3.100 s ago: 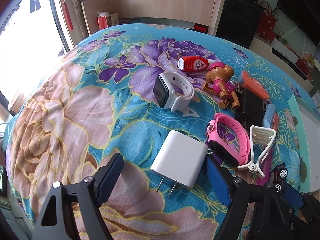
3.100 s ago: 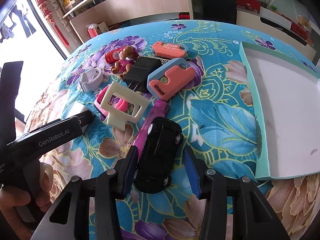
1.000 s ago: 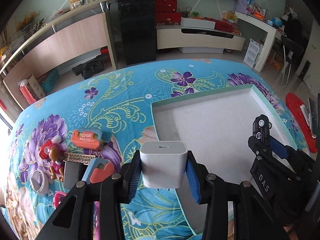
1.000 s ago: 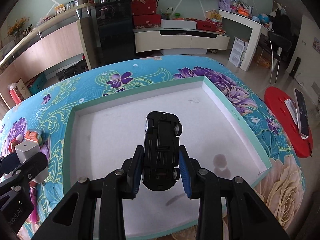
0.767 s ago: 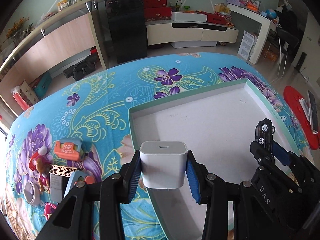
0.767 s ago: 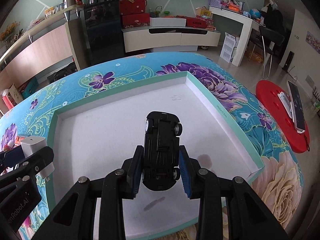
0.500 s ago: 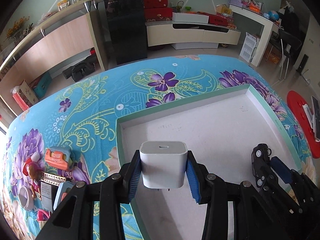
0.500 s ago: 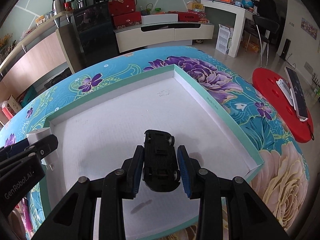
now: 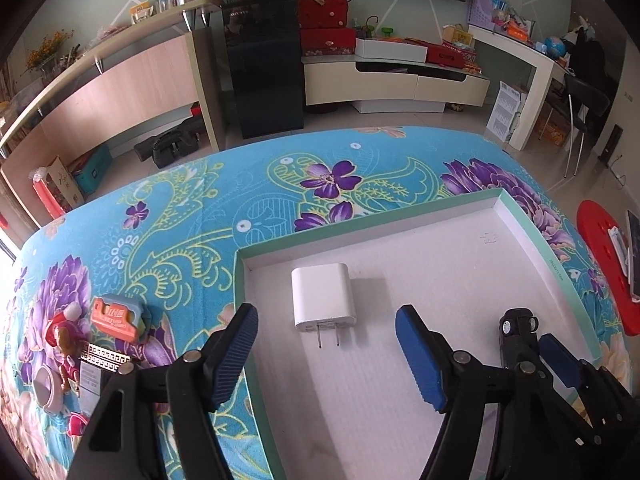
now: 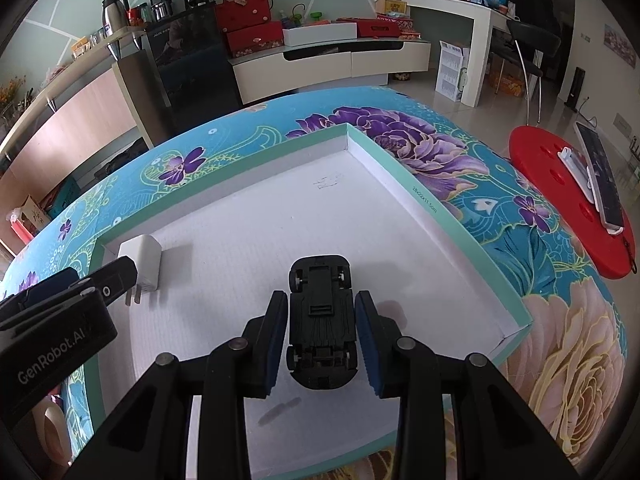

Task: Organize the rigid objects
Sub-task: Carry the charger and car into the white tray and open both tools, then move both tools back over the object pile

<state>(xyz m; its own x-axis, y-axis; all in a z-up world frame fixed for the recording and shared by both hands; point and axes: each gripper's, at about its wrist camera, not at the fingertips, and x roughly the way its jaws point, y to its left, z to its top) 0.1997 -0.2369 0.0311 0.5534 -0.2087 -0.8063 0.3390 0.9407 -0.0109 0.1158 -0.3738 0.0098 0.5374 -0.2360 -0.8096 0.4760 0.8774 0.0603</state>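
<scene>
1. The white wall charger [image 9: 323,298] is lying flat inside the shallow green-rimmed tray [image 9: 554,268], near the tray's far-left corner, its two metal prongs pointing toward the camera.
2. The left gripper [image 9: 326,354] is opening, its blue pads standing wide on either side of the charger and touching nothing.
3. The black toy car [image 10: 322,326] is lying belly-up on the tray's white floor, chassis and four small wheels showing, nearer the tray's front edge than the charger.
4. The right gripper [image 10: 321,338] is pinching the car's sides between its pads.
5. An orange clip-like item [image 9: 116,317] is lying on the floral cloth [image 9: 260,184], left of the tray.
</scene>
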